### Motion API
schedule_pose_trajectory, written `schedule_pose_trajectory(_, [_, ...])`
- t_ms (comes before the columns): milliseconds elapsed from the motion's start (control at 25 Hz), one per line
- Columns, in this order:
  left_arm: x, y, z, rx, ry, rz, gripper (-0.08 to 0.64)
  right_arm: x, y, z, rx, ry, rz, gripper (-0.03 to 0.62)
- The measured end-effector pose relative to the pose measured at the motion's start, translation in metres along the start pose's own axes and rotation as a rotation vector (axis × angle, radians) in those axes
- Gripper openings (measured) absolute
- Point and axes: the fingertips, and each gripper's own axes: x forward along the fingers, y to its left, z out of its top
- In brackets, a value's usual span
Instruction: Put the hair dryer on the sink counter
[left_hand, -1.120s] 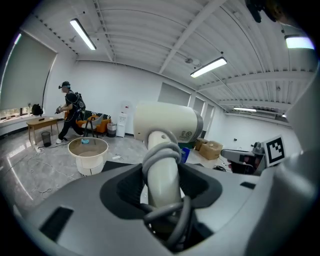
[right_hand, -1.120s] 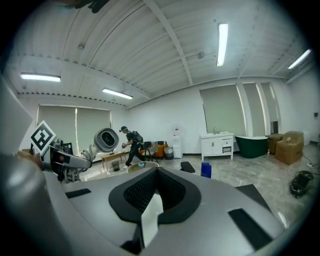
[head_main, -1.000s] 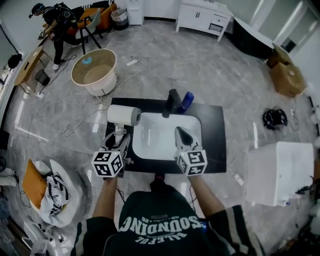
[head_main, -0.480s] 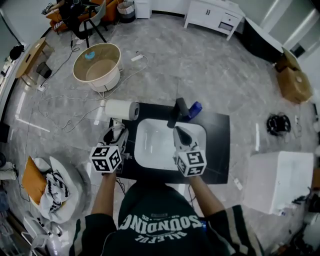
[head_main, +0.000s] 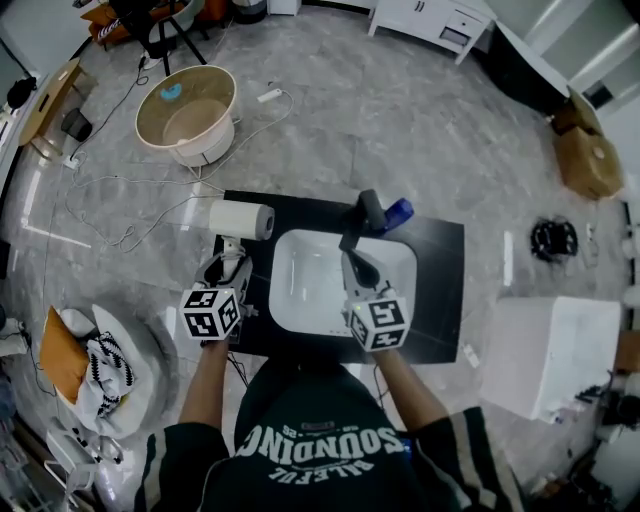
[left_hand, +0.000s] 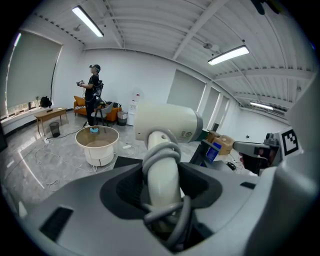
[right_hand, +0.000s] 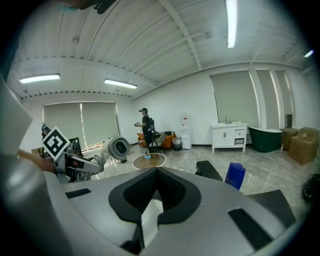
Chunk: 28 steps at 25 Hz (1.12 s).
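Left tongs (head_main: 230, 268) clenched on the handle of the white hair dryer (head_main: 241, 219), with the grey cord (left_hand: 161, 154) wound round that handle. The barrel lies over the rear left corner of the black surface (head_main: 440, 285), left of the white basin (head_main: 300, 300); whether the dryer touches the surface cannot be told. Right tongs (head_main: 357, 270) closed and empty, poised over the basin, near the black faucet (head_main: 362, 215) and blue bottle (head_main: 397, 212).
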Motion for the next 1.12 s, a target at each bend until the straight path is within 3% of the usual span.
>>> schedule_pose_trajectory(600, [0.007,0.033,-0.119,-0.026,0.201,0.059,0.209,0.005,0.022,-0.031,-0.042,0.089,0.014,0.000])
schedule_pose_trajectory(1120, [0.040,0.062,-0.152,-0.035,0.291,0.096,0.209,0.007,0.023,-0.049,-0.042,0.135,-0.001,0.000])
